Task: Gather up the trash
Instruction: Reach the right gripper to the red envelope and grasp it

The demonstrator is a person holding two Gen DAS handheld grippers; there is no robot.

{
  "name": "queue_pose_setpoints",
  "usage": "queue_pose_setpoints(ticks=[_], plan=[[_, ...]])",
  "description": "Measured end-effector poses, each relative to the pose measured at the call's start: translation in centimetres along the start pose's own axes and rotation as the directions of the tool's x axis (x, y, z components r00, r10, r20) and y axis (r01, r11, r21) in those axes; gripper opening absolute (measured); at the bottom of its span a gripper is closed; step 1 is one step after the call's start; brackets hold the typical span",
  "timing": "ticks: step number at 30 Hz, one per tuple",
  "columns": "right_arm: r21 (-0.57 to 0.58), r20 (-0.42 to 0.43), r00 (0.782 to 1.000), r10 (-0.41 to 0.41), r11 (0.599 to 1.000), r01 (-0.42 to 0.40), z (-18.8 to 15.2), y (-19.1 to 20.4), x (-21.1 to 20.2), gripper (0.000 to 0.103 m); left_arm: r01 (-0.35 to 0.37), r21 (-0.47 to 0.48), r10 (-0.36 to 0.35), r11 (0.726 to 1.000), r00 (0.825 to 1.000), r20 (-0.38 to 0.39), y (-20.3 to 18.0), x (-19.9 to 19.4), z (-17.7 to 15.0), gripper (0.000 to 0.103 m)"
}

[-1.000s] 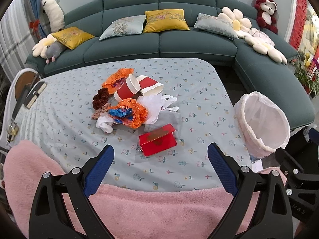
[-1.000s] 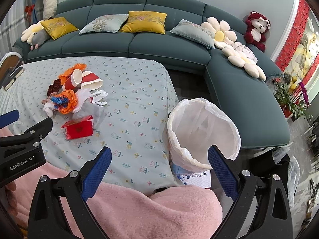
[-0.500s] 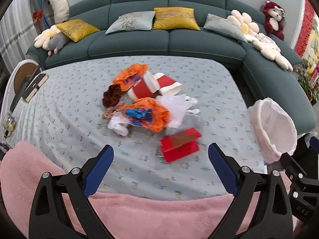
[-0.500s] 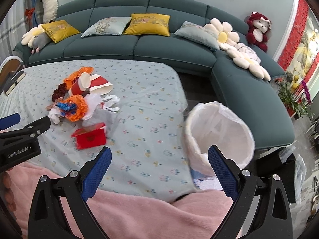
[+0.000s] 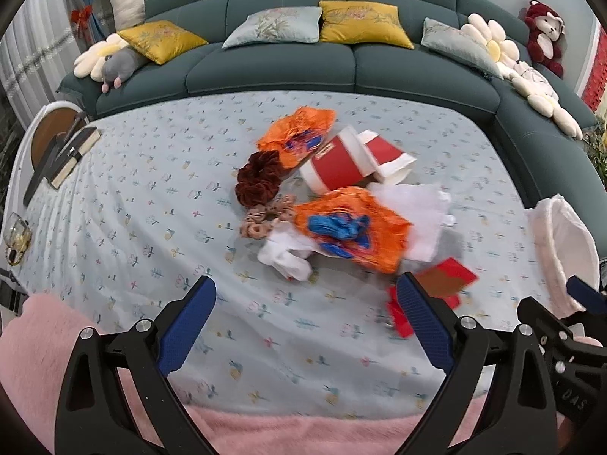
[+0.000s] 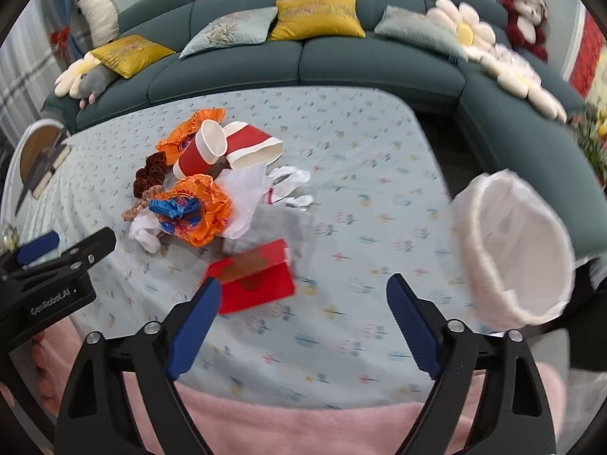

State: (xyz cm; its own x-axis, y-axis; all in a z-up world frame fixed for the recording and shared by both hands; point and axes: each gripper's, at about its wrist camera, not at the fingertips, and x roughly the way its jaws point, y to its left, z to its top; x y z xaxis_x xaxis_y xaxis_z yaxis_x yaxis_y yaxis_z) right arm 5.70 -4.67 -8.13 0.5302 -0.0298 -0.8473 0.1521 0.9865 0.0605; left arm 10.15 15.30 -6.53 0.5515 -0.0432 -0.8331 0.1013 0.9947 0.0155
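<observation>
A pile of trash lies on the floral-cloth table: two red paper cups, orange wrappers, white tissues, scrunchies and a flat red box. A white-lined bin stands off the table's right edge. My left gripper is open and empty, just short of the pile. My right gripper is open and empty, just short of the red box, with the bin to its right.
A teal sectional sofa with cushions and plush toys runs behind and to the right of the table. A book and a small round side table sit at the left. A pink fluffy blanket covers the near edge.
Both grippers have swung left and moved forward toward the pile. The red box and the bin have shifted right in both views. Both stay open.
</observation>
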Motion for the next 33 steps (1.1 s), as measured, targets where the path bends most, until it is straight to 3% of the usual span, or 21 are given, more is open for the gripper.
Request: queue_pose_setpoints(ticks=[6,14,18,22,23,24,28,33], plan=[[0.057,-0.066,0.997,0.031,0.998,-0.027,0.3,1.6,3.7,0.067,0.003,-0.039,-0.005,0.999,0.998,-0.055,3.6,4.1,0.7,0.091],[0.103,-0.126,0.989,0.073,0.993,-0.061,0.6,3.3,7.4,0.057,0.054,-0.101,-0.066,0.993,0.99,-0.122,5.7,8.5,0.8,0.086],[0.109,-0.141,0.987,0.081,0.992,-0.066,0.9,4.0,8.6,0.05,0.078,-0.123,-0.095,0.989,0.985,-0.144,5.5,10.0,0.9,0.076],[0.111,-0.154,0.984,0.087,0.991,-0.07,1.0,4.3,9.5,0.032,0.109,-0.145,-0.133,0.983,0.977,-0.168,5.5,11.2,0.8,0.056],[0.114,-0.158,0.983,0.092,0.991,-0.074,1.0,4.3,9.6,0.028,0.118,-0.153,-0.144,0.981,0.975,-0.172,5.5,11.4,0.9,0.049],[0.118,-0.161,0.982,0.099,0.99,-0.081,1.0,4.2,9.7,0.022,0.134,-0.16,-0.162,0.978,0.971,-0.176,5.5,11.5,0.9,0.036],[0.116,-0.156,0.981,0.118,0.988,-0.1,0.9,4.0,9.5,0.005,0.174,-0.164,-0.201,0.971,0.965,-0.169,5.3,11.1,0.9,0.011],[0.08,-0.115,0.987,0.115,0.991,-0.107,1.3,4.2,8.0,0.003,0.192,-0.145,-0.212,0.971,0.968,-0.138,4.5,9.3,1.0,0.009]])
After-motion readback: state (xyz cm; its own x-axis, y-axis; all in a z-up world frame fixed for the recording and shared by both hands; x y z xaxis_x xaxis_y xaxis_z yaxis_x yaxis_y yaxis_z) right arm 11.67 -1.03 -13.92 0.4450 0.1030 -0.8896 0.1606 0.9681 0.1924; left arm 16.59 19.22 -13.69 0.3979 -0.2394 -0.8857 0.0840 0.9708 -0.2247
